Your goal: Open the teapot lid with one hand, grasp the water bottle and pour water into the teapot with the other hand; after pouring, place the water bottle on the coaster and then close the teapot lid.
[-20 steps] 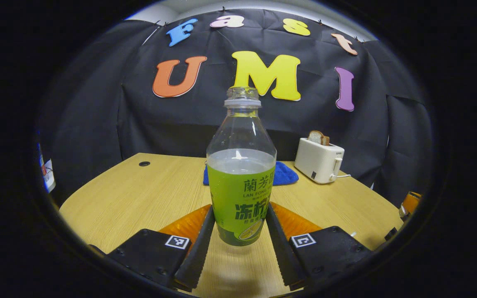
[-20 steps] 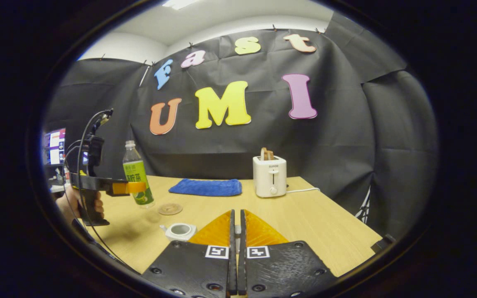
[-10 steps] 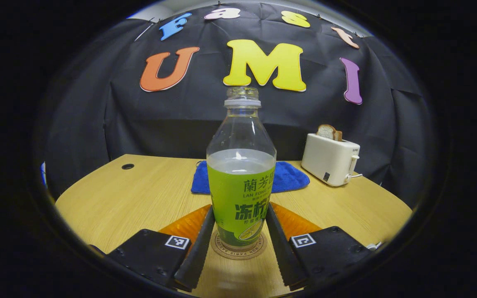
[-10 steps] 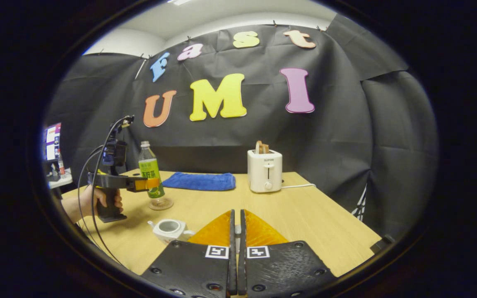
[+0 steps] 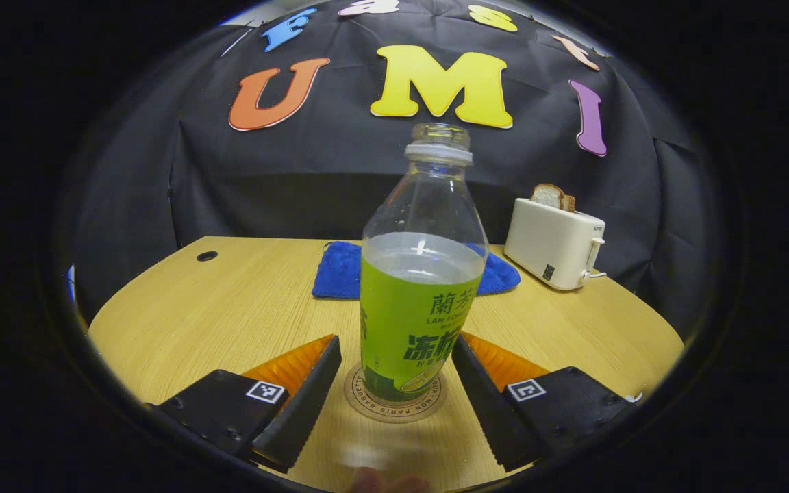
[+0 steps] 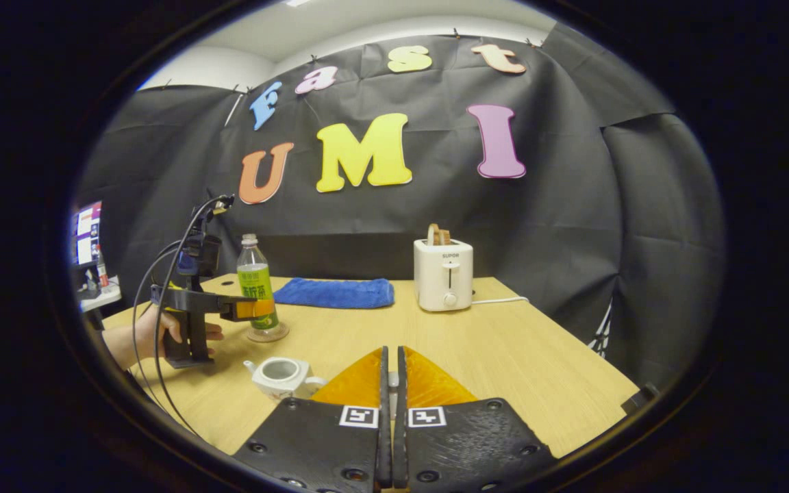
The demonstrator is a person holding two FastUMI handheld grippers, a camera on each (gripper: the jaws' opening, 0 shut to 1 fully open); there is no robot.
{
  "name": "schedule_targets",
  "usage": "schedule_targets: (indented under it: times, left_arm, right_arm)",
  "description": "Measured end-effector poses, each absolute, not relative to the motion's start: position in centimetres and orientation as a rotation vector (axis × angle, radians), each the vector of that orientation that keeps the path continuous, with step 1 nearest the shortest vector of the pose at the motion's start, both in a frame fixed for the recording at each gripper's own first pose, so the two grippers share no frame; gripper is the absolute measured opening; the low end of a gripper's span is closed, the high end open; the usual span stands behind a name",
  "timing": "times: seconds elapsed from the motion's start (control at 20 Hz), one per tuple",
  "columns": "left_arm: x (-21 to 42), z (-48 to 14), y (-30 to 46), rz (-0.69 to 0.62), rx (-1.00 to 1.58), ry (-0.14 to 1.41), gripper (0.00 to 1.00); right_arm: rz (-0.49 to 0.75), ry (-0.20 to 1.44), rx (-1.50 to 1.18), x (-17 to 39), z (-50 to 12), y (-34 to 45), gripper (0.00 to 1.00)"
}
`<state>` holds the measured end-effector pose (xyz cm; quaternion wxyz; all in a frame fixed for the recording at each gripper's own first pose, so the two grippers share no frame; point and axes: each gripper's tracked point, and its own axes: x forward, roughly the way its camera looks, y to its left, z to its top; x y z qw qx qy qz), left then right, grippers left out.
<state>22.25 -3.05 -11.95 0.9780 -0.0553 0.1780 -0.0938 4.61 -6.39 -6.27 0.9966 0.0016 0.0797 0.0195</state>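
Water bottle (image 5: 422, 287) stands upright on the coaster (image 5: 394, 404), left gripper (image 5: 394, 376) spread wide around it, fingers clear of the label. Beside the coaster sits the lidless teapot (image 6: 279, 376). Right gripper (image 6: 392, 383) is pinched tight; what it holds I cannot tell

Green-labelled bottle (image 5: 422, 287) – blue cloth (image 5: 343, 270)

Left gripper (image 5: 394, 383): my fingers spread wide, gap on both sides, level, pointing forward low over surface. In right gripper view, same left gripper (image 6: 257, 309) seen from side, held level by hand (image 6: 155, 332) wrapped round upright grip, forearm coming in from left edge. Right gripper (image 6: 390, 411): my fingers pressed close together, thin slit between, something small and pale glimpsed in slit, can't identify it.
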Motion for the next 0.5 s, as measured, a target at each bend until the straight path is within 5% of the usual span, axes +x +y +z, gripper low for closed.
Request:
schedule_targets:
  times: [0.5]
  left_arm:
    - [12.7, -9.7, 2.9, -0.061, -0.123, 0.335, 1.0]
  right_arm:
    - [0.197, 0.128, -0.014, 6.8, -5.9, 0.1, 0.01]
